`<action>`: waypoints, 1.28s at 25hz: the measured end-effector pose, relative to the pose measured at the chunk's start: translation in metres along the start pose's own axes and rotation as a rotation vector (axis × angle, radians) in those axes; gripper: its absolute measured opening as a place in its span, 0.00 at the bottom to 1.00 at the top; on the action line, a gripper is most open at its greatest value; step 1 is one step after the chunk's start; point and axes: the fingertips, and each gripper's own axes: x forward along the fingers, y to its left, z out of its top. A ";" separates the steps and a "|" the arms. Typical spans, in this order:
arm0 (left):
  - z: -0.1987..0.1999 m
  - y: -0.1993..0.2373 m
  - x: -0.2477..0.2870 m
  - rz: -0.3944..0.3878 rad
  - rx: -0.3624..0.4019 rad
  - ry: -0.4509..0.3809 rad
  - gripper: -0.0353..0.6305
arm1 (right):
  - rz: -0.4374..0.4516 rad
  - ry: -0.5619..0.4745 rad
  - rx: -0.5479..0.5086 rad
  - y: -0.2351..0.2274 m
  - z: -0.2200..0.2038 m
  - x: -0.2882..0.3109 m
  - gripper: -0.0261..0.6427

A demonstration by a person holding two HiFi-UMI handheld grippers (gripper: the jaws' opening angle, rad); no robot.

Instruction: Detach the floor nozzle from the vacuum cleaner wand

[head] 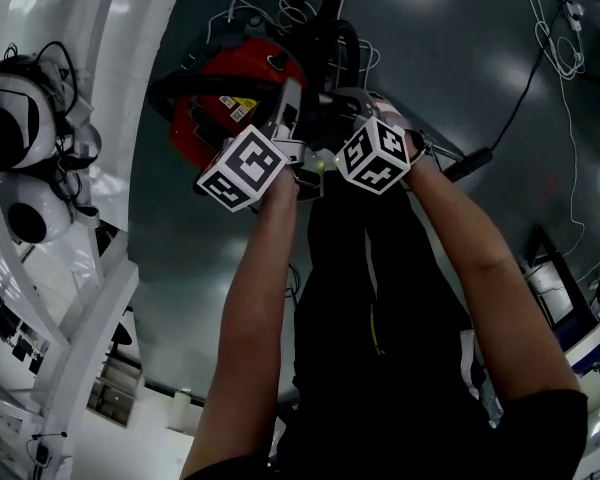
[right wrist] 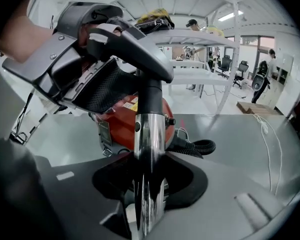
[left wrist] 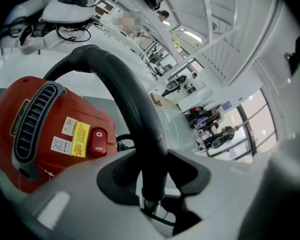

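The red vacuum cleaner body (head: 235, 88) stands on the grey floor in front of me. Its black curved handle tube (left wrist: 125, 99) runs down between the jaws of my left gripper (left wrist: 152, 204), which is shut on it. Below that, the chrome wand (right wrist: 150, 144) passes between the jaws of my right gripper (right wrist: 149, 204), also shut on it. In the head view the two grippers sit side by side, left (head: 288, 118) and right (head: 345, 108), above the red body. The left gripper's housing (right wrist: 65, 59) fills the upper left of the right gripper view. The floor nozzle shows in no view.
A ribbed black hose (right wrist: 197, 146) curls behind the red body (right wrist: 122, 119). White cables (head: 560, 58) lie on the floor at the right. White framework (head: 70, 268) and rounded white devices (head: 20, 118) stand at the left. A person (right wrist: 192, 24) is in the background.
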 end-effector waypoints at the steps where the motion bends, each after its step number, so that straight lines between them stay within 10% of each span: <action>1: 0.000 0.000 -0.001 0.004 -0.002 -0.013 0.29 | 0.003 -0.001 0.002 0.000 0.000 0.000 0.28; 32: 0.005 0.016 -0.014 0.084 0.017 0.079 0.30 | 0.035 0.016 0.008 0.017 0.006 0.006 0.28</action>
